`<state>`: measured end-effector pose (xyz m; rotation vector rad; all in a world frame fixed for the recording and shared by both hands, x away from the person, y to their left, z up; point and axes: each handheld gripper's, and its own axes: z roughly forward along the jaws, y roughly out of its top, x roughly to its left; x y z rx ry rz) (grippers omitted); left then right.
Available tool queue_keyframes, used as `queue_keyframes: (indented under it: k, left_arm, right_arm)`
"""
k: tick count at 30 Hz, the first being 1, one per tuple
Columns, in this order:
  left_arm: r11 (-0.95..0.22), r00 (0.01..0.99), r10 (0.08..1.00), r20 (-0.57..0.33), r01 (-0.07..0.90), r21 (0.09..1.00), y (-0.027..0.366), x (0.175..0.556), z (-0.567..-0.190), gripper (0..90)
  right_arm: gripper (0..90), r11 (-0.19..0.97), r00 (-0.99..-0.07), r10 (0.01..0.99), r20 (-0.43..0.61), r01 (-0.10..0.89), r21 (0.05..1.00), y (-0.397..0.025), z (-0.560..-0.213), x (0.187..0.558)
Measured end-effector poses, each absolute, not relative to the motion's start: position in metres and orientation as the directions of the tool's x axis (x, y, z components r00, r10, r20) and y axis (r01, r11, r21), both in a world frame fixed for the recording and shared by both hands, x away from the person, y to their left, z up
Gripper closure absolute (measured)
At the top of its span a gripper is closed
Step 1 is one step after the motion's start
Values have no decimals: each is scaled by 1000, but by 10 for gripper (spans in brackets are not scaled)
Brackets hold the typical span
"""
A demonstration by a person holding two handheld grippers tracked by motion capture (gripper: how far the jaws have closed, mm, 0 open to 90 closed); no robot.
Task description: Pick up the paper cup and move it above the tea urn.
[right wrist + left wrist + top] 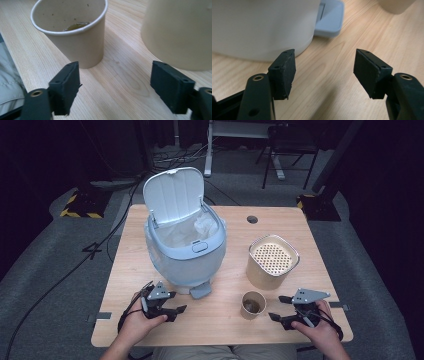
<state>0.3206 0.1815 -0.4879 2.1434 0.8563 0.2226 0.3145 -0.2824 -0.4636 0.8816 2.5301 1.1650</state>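
A pale blue pedal bin (pixel 186 250) stands at the table's middle left, its lid (pixel 174 194) up and a white liner inside. Right of it sits a tan canister (pixel 272 261) with a perforated top. In front of the canister is a small paper cup (pixel 252 304) holding a little brown liquid. My left gripper (pixel 176 312) rests open near the front edge, just before the bin's pedal (pixel 201 290). My right gripper (pixel 279 308) is open beside the cup, on its right. In the right gripper view the cup (pixel 75 42) and canister (pixel 180 32) stand just beyond the open jaws (pixel 115 67).
The left gripper view shows the bin's wall (pixel 262 25) and pedal (pixel 329 20) beyond the open jaws (pixel 324 56), with bare wood between them. The table (pixel 150 325) has a cable hole (pixel 252 219) at the back. Dark floor, cables and chair legs surround it.
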Motion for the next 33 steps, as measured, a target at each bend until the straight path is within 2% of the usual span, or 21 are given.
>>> queue_keyframes:
  k: [6,7,13,17,20,26,30,33]
  left_arm:
    - [-471,727,680,-101,537,700,180,321,-499,318]
    - [-487,726,685,-68,524,699,181,321,-501,312]
    - [-512,733,679,-23,497,701,175,318,-503,253]
    - [-510,730,683,-24,500,700,175,318,-503,250]
    - [-510,728,685,-22,501,699,174,317,-503,245]
    - [-510,728,685,-22,501,700,175,316,-503,245]
    - [-508,728,685,-26,503,700,175,316,-503,243]
    - [-512,729,684,-22,501,698,174,317,-503,239]
  right_arm:
    - [186,521,-821,569,43,400,754,-273,-465,314]
    - [185,521,-826,562,46,397,755,-270,-465,314]
    - [170,520,-829,557,46,391,759,-263,-465,311]
    - [159,535,-833,552,27,378,756,-258,-469,308]
    - [158,504,-833,551,57,386,773,-252,-472,307]
    - [159,495,-827,559,56,386,778,-243,-472,309]
    - [175,489,-815,573,85,423,763,-232,-476,311]
    - [180,502,-820,569,63,407,764,-220,-480,313]
